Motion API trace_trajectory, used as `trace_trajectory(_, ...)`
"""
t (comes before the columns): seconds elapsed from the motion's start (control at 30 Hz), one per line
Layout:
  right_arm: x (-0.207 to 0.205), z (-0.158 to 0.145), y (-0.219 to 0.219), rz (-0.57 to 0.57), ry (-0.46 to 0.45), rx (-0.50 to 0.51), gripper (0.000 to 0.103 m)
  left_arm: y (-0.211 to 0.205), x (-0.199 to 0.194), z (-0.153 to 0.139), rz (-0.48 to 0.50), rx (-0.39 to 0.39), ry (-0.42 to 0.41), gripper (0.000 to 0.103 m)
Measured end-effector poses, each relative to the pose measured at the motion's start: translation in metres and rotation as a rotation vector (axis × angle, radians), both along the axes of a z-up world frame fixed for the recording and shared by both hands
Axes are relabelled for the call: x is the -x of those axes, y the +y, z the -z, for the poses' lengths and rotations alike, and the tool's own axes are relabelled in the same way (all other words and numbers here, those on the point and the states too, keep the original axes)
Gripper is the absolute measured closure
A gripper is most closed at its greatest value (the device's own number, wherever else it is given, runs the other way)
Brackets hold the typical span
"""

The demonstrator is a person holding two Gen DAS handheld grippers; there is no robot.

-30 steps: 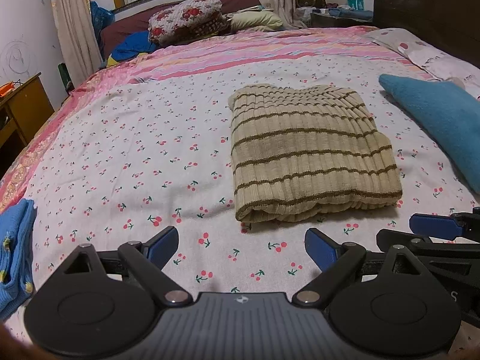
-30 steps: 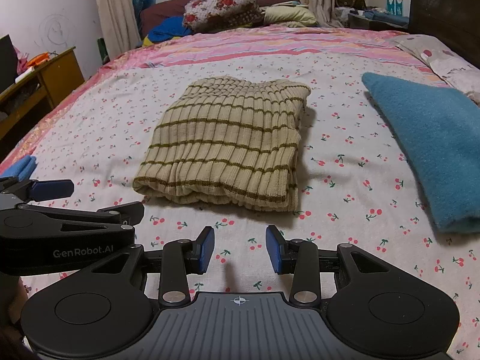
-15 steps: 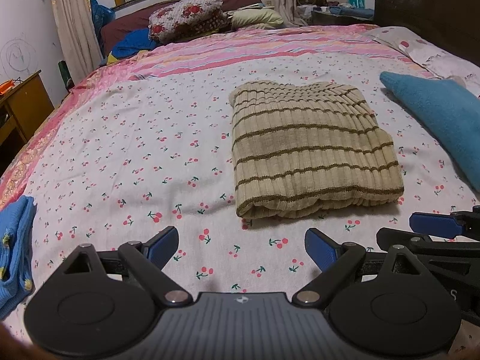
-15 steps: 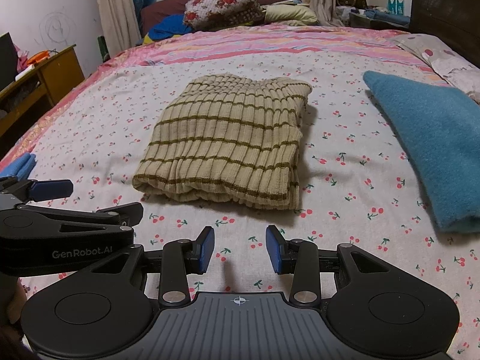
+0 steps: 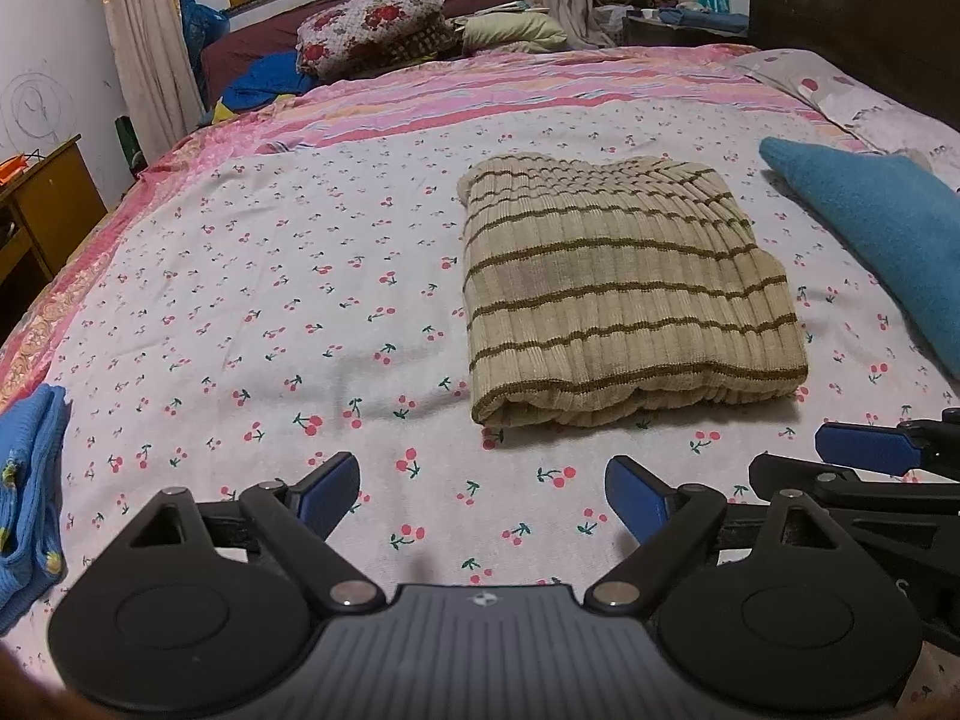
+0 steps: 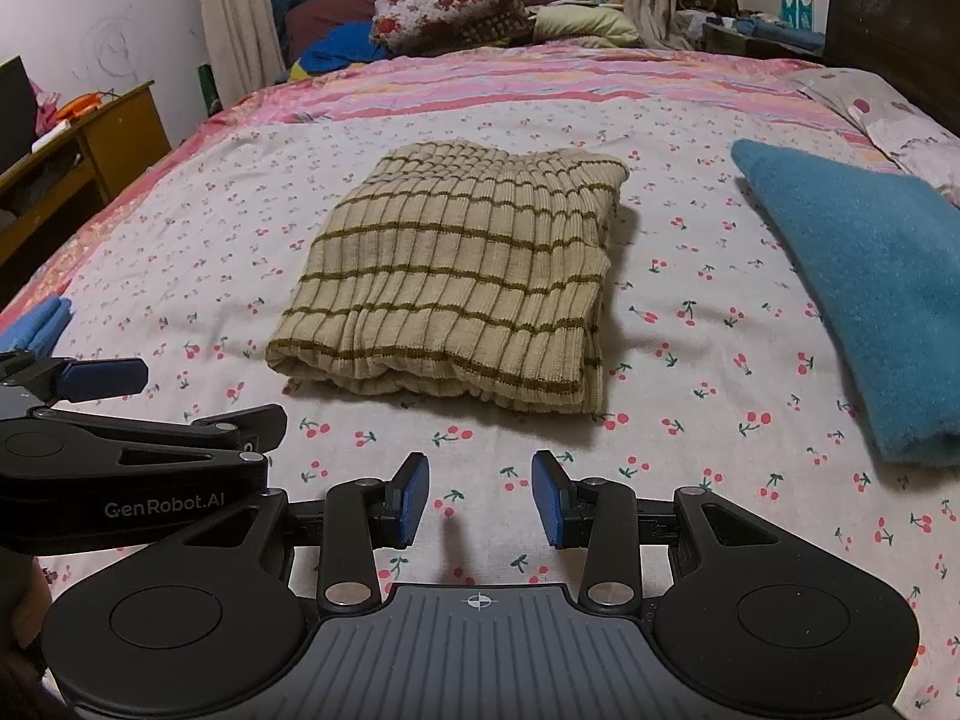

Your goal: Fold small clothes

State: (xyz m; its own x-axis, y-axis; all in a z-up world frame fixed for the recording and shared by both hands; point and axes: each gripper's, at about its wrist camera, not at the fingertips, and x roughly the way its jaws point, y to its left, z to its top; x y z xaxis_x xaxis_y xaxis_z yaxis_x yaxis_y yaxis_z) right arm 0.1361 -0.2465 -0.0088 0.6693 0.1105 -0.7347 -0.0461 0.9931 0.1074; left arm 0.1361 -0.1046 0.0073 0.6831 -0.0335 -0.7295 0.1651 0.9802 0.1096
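A beige ribbed sweater with brown stripes (image 5: 618,294) lies folded into a rectangle on the cherry-print bed sheet (image 5: 270,300); it also shows in the right wrist view (image 6: 462,282). My left gripper (image 5: 483,501) is open and empty, held above the sheet just short of the sweater's near edge. My right gripper (image 6: 480,498) is open with a narrower gap, empty, also short of the near edge. Each gripper shows at the edge of the other's view.
A folded teal garment (image 6: 864,294) lies on the right of the bed. A blue knit item (image 5: 30,498) lies at the near left edge. Pillows (image 5: 372,42) are piled at the far end. A wooden desk (image 6: 78,144) stands to the left of the bed.
Both grippers have drawn back slightly from the folded sweater; their openings have not changed. The sweater has not moved.
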Motion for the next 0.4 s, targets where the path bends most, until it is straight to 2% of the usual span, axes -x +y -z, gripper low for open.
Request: trace_trajectory(0.4,0.0004,0.0003,0.0012,-0.001,0.001,0.001,0.066,0.0006,0.0005,0.0008,-0.004,0.002,0.003,0.010)
